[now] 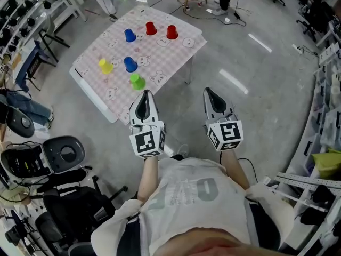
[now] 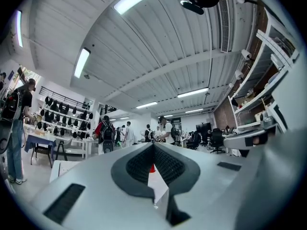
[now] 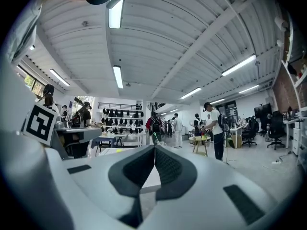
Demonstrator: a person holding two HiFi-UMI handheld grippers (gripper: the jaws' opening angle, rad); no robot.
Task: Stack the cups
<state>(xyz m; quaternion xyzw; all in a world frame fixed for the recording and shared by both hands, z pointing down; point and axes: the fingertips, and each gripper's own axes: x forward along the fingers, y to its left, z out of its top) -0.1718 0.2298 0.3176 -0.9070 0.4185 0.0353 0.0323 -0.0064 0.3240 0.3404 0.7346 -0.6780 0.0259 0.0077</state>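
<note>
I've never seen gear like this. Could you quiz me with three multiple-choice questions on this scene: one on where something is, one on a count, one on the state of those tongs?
1. Which cup stands nearest the person? A yellow; B green; C red.
2. How many cups are on the table? A four; B six; C eight.
3. How are the two grippers' jaws? A both shut, empty; B both wide open; C one holds a cup.

1 B: the green cup sits by the near edge.
2 B: two red cups, two blue cups, a yellow cup, the green cup.
3 A: the left gripper and right gripper show pads together, nothing between.
</note>
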